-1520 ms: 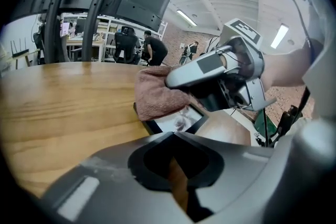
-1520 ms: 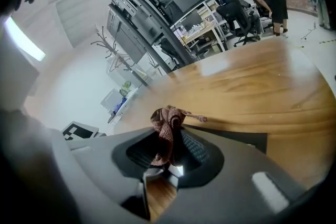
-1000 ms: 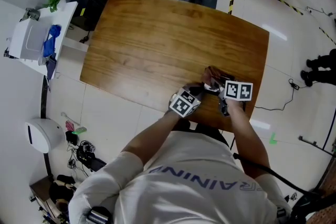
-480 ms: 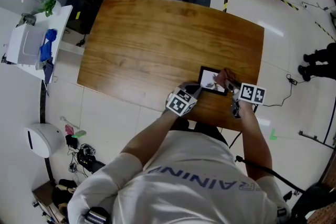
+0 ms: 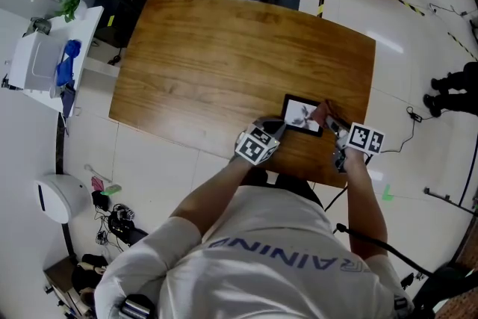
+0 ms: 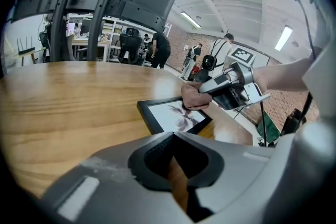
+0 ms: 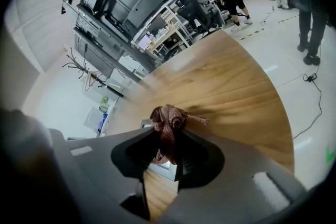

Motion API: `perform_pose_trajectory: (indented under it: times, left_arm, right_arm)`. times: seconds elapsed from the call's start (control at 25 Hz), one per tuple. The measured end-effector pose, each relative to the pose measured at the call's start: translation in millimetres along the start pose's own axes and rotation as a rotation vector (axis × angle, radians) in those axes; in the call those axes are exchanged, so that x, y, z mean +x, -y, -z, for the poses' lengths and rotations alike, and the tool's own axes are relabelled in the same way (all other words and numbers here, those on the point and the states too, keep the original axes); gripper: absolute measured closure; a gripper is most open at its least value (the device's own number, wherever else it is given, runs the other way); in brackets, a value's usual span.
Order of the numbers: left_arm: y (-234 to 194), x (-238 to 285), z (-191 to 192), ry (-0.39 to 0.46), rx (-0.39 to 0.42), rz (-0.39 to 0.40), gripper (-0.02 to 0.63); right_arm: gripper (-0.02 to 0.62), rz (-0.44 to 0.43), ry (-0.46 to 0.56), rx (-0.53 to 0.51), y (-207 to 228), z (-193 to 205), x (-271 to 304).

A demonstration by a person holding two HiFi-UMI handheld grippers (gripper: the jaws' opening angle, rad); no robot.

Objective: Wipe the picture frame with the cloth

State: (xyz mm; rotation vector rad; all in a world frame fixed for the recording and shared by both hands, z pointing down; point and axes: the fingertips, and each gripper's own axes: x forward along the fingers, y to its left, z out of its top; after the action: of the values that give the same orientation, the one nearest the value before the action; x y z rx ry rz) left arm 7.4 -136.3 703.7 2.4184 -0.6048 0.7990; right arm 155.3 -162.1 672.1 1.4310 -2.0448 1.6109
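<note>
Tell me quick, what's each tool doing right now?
Left tool: closed, with nothing between its jaws.
Right tool: closed on the brown cloth.

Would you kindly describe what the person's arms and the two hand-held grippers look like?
The left hand-held gripper and right hand-held gripper each have a grey moulded body and a white cube bearing black square markers. The person wears a white short-sleeved T-shirt with grey lettering.
</note>
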Motion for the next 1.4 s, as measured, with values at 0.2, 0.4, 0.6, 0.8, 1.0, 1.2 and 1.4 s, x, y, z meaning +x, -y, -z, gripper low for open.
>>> perform_pose_trajectory:
  times: [0.2,0.4,0.6,0.8,1.0,1.2,1.4]
  left_arm:
    - [0.1,0.3,-1.5,0.006,0.001,0.001,0.6]
    - [-2.5,0.0,-2.8,0.005,-0.003,0.005,0.6]
    - [-1.7,1.3,-1.8,0.005,-0.002,0.007,0.6]
    - [0.0,0.6,-1.4,0.01,0.004,0.0,0.6]
    - [0.2,-0.2,-1.0,0.009,0.005,-0.001,0.6]
    - [0.1,-0.3,-1.4,0.007,0.003,0.0,0.6]
    - [0.0,-1.3,-0.1,0.004,0.004,-0.002,0.6]
  right_arm:
    - [0.479,-0.142,-0.009,-0.08,-62.0,-1.9,17.4]
    - [0.479,-0.208,-0.12,-0.103,-99.9,20.6,66.1]
    - [0.479,-0.153,-0.179,-0.1,-91.1,38.8,84.3]
    - [0.479,-0.089,-0.185,-0.096,-69.8,38.3,74.2]
    - [0.479,-0.057,-0.153,-0.052,-44.2,36.1,50.3]
    - [0.477,-0.021,-0.112,-0.049,-18.1,33.1,21.6]
    - [0.477,-0.014,-0.066,0.008,0.6,30.6,-3.2]
